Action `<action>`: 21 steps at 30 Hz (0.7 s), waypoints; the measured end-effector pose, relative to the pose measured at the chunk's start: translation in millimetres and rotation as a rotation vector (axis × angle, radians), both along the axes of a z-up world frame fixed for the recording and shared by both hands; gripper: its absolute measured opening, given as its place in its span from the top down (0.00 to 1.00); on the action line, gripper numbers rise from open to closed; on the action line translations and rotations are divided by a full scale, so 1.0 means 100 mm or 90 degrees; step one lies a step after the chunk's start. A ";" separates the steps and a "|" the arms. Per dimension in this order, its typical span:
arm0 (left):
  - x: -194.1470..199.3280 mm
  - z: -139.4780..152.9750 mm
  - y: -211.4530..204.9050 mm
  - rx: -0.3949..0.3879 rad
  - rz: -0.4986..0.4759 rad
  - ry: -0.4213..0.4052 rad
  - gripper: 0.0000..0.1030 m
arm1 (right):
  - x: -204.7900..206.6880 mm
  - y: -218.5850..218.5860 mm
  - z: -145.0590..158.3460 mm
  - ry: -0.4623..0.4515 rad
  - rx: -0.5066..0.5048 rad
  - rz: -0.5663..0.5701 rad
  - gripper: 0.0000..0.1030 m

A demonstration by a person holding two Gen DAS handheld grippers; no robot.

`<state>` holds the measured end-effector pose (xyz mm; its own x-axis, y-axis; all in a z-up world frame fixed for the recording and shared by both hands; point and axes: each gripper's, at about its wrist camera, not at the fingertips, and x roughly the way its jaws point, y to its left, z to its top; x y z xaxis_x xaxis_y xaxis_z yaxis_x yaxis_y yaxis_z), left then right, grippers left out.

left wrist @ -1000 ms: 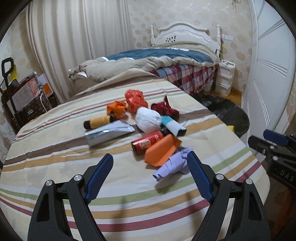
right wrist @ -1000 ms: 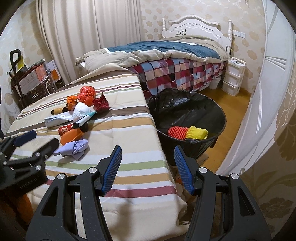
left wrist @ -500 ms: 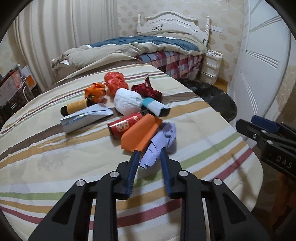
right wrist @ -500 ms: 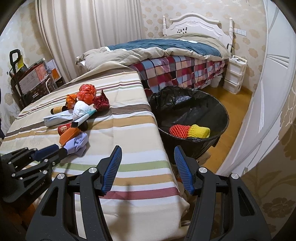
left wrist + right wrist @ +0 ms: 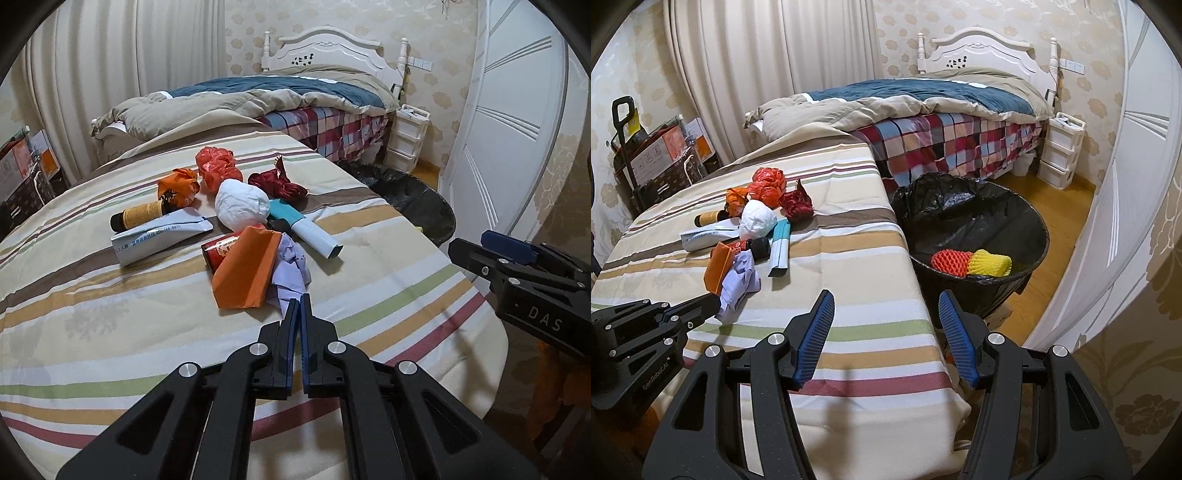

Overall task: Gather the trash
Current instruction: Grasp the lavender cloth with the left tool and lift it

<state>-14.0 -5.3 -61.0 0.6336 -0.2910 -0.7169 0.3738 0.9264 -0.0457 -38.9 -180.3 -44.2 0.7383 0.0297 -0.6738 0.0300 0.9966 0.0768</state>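
A crumpled lavender paper wad [image 5: 291, 271] lies at the near end of a trash pile on the striped table [image 5: 110, 332]. My left gripper [image 5: 298, 300] has its jaws closing tight, pinched on the wad's near edge; the right wrist view shows its tip against the lavender wad [image 5: 740, 282]. An orange sheet [image 5: 245, 271] leans on the wad, over a red can [image 5: 221, 249]. My right gripper [image 5: 886, 295] stands open and empty over the table's right edge. The black-lined bin [image 5: 975, 206] beside the table holds a red and a yellow foam net.
Behind the wad lie a white wad [image 5: 242, 205], a teal-and-white tube [image 5: 314, 236], a white packet [image 5: 159, 236], a brown bottle [image 5: 136, 216], orange and red bags and a dark red wad [image 5: 277, 184]. A bed, a white door and boxes ring the table.
My left gripper went from wide open to shut, moving in toward the lavender wad and pinching its edge. The right gripper has not moved.
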 end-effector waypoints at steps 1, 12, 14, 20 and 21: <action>0.01 0.00 0.00 0.001 0.002 0.001 0.96 | 0.00 0.00 0.00 0.000 0.000 0.000 0.44; 0.09 -0.01 -0.06 0.010 0.018 0.005 0.78 | -0.01 0.01 0.01 0.000 0.003 -0.001 0.44; 0.10 -0.02 -0.10 0.016 0.016 0.002 0.77 | -0.01 0.00 0.00 0.000 0.004 0.000 0.44; 0.15 -0.05 -0.21 0.044 0.022 -0.001 0.75 | -0.01 0.00 0.01 0.001 0.004 0.001 0.44; 0.16 -0.06 -0.22 0.047 0.023 0.000 0.73 | -0.01 -0.01 0.00 0.000 0.003 0.001 0.44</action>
<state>1.7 -27.0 -67.0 0.6425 -0.2145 -0.7357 0.3399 0.9402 0.0227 -39.7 -181.2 -43.9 0.7382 0.0337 -0.6738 0.0291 0.9962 0.0818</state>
